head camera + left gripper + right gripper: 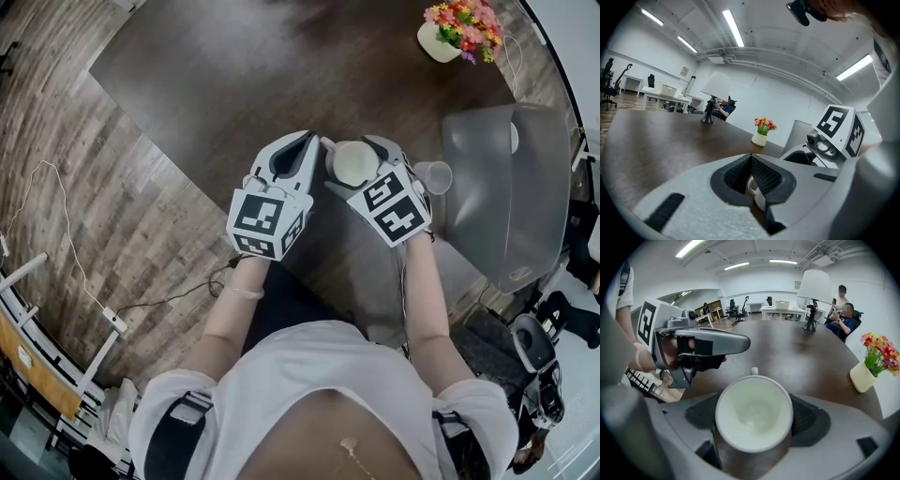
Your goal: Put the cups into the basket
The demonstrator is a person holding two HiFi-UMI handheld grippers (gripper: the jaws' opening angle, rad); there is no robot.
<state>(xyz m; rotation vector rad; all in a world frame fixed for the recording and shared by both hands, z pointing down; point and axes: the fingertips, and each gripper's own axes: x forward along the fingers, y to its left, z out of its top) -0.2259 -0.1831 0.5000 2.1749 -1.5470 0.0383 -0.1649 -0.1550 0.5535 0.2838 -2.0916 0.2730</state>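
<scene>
A white cup (352, 169) with a small handle sits upright between the jaws of my right gripper (356, 150), which is shut on its sides; in the right gripper view the cup (753, 416) fills the gap, its handle pointing away. My left gripper (310, 140) is shut, its tip just left of the handle. In the left gripper view the jaws meet, and the white handle (752, 187) shows beyond and below them. A second, clear cup (434, 176) stands beside the grey basket (525, 216) at the right.
The dark table (234, 75) stretches ahead. A white pot of flowers (459, 28) stands at the far right. A lamp (813, 291) is on the table's far end, with people (843, 315) seated behind it. A cable lies on the wooden floor (75, 272) to the left.
</scene>
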